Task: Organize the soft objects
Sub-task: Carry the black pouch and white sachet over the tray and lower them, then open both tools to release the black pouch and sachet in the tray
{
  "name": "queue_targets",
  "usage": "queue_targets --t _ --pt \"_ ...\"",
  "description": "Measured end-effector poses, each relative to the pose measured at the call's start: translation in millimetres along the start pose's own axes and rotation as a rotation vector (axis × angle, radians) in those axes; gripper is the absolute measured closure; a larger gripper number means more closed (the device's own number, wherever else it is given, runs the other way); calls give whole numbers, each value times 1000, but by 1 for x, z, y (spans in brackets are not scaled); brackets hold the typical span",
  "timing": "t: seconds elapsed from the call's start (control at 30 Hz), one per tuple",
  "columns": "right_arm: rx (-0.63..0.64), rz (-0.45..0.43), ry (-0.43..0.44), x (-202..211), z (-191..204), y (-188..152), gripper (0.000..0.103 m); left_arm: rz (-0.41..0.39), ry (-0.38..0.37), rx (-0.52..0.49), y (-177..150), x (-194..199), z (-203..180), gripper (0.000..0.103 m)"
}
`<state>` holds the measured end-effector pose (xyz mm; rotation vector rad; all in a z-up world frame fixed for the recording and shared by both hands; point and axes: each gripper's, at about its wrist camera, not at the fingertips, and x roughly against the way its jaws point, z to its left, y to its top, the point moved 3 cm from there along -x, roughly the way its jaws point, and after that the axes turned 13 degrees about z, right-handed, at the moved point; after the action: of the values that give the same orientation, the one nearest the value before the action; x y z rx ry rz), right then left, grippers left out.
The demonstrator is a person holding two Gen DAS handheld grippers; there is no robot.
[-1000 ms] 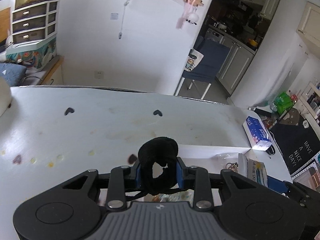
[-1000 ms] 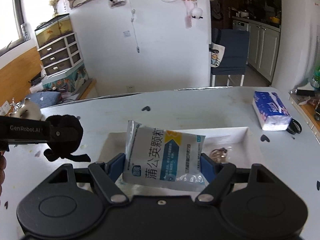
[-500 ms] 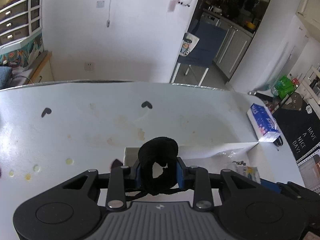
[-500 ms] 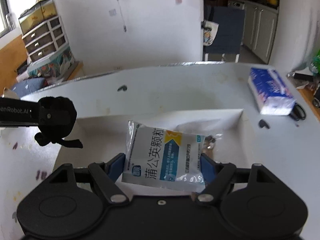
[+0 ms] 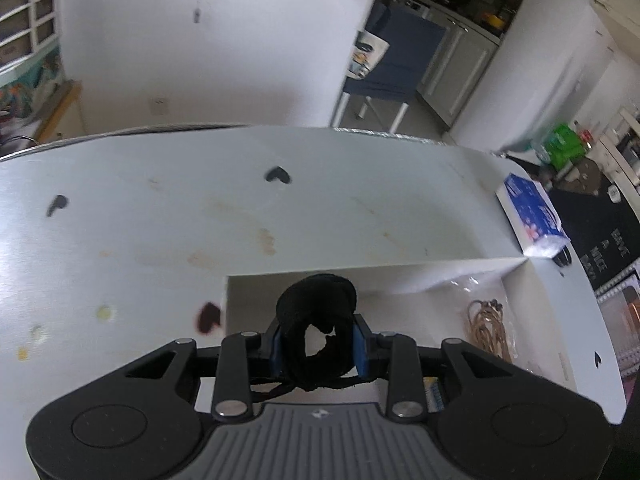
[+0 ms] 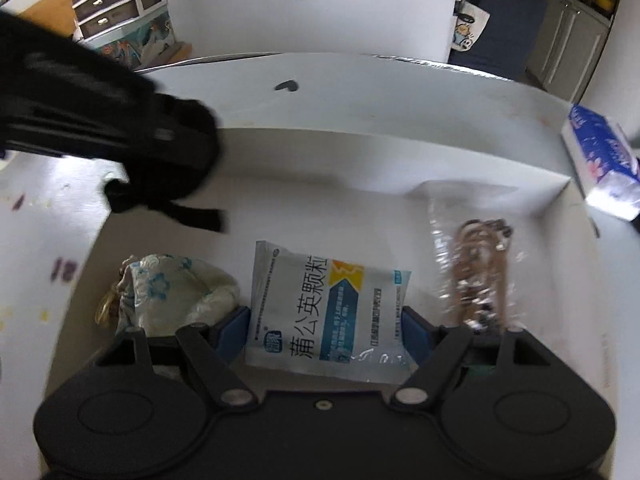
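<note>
Left hand-held gripper [image 5: 318,346] is clamped on a black fabric bundle [image 5: 316,312], above the white tray's [image 6: 360,148] 10 o'clock corner. Right hand-held gripper [image 6: 326,328] grips a sachet [image 6: 324,308] low over mid-tray. Recommend lowering both onto bare tray floor, clear of the embroidered pouch [image 6: 172,296], before opening.

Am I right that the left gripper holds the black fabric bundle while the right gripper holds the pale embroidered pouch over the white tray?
Not quite: the right gripper holds the white-and-blue printed sachet, as the right wrist view shows. The pale embroidered pouch lies in the white tray beside it. The rest is correct.
</note>
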<state>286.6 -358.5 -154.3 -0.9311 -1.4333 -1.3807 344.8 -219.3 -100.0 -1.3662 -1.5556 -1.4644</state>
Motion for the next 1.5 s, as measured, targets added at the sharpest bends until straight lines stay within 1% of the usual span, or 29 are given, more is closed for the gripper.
queue_targets --t 0.1,0.17,0.2,0.27,0.3,0.33,0.4,0.5,0.83,1.1,1.27,1.33,1.5 --pt "-13 1 6 1 2 -2 21 25 -15 0 2 -11 -1 69" --pt "-23 -3 7 3 0 -4 19 37 -16 10 3 -18 0 67" --pt "-31 -9 7 4 -1 -5 12 41 -13 16 3 -20 1 62" --pt "-41 -13 -9 6 -3 -5 7 42 -8 40 3 -22 5 54" --pt "-42 -17 -15 7 -4 -4 7 46 -7 48 3 -23 6 47" --pt "-43 -22 -12 10 -6 -4 7 49 -6 51 3 -22 7 44" --pt "-51 -36 3 15 -8 -3 7 37 1 54 1 -18 8 41" --pt "-65 -56 16 24 -12 -2 7 20 -11 46 0 -10 7 34" --pt "-89 -94 25 47 -14 -10 7 1 -24 32 -8 9 2 32" --pt "-89 -145 25 71 -9 -22 7 -45 -32 22 -25 40 3 31" --pt "-90 -196 12 90 2 -30 7 -75 -31 7 -40 63 11 30" --pt "-100 -215 11 98 9 -34 7 -86 -31 -1 -46 71 16 27" --pt "-136 -265 0 117 28 -47 7 -113 -28 -32 -63 94 31 25"
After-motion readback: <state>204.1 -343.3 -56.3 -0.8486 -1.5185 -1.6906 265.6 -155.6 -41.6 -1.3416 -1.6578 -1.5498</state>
